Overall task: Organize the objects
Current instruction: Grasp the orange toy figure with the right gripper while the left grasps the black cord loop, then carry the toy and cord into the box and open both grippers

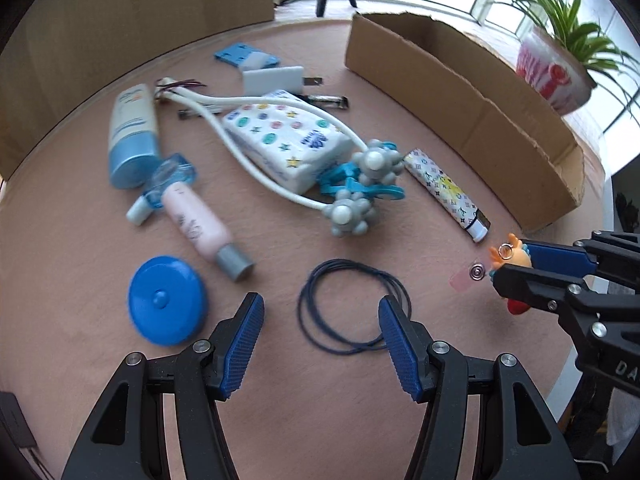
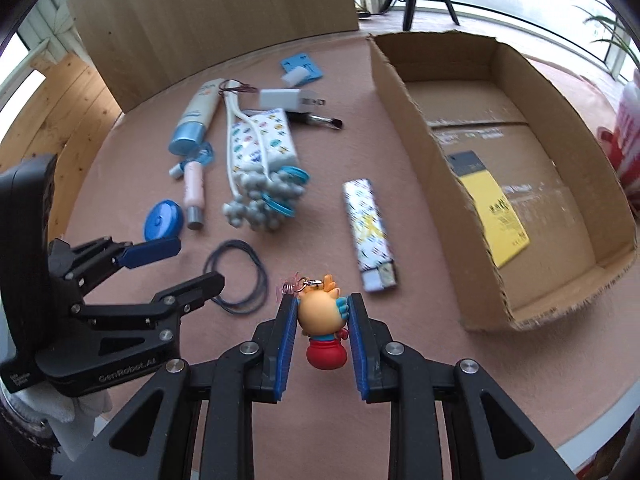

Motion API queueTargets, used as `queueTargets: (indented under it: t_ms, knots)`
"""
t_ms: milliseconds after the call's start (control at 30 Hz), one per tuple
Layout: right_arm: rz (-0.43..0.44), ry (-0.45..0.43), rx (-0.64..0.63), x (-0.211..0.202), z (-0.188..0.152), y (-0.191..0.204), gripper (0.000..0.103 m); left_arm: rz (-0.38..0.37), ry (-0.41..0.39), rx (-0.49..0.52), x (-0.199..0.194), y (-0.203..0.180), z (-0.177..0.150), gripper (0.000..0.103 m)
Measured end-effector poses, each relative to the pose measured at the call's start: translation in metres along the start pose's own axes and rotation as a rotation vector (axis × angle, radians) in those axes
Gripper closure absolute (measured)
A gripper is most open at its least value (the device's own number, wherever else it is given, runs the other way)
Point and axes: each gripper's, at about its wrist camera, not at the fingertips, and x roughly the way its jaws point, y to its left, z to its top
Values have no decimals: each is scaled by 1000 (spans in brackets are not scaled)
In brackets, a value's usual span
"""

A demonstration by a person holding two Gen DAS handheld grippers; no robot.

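A small orange toy keychain [image 2: 322, 312] with a red base is pinched between the blue pads of my right gripper [image 2: 322, 300], which is shut on it just above the pink tabletop. Its ring and clear tag stick out ahead. The left wrist view shows the same toy [image 1: 516, 256] at the far right in the right gripper [image 1: 510, 264]. My left gripper [image 1: 320, 302] stands open over a bundle of thin dark blue loops [image 1: 345, 263] lying flat, with nothing between its pads. An open cardboard box [image 2: 424, 160] stands to the right with a yellow card [image 2: 496, 216] inside.
Scattered on the table are a patterned lighter [image 1: 444, 192], a tissue pack [image 1: 284, 136], a white massager with grey balls [image 1: 352, 212], a pink tube [image 1: 200, 224], a blue-capped tube [image 1: 132, 132] and a blue round case [image 1: 166, 300]. A potted plant [image 1: 556, 68] stands behind the box.
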Motion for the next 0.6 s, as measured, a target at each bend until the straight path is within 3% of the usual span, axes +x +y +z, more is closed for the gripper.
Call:
queueTargets:
  t_ms: [167, 433, 600]
  knots:
    - [-2, 1, 23, 0, -9, -9, 80, 34, 1, 30, 5, -9, 5, 42]
    - [-9, -7, 41, 0, -13, -16, 80, -16, -9, 44, 0, -12, 2, 100]
    - [-17, -7, 50, 1, -14, -19, 80, -66, -8, -9, -4, -6, -6, 100]
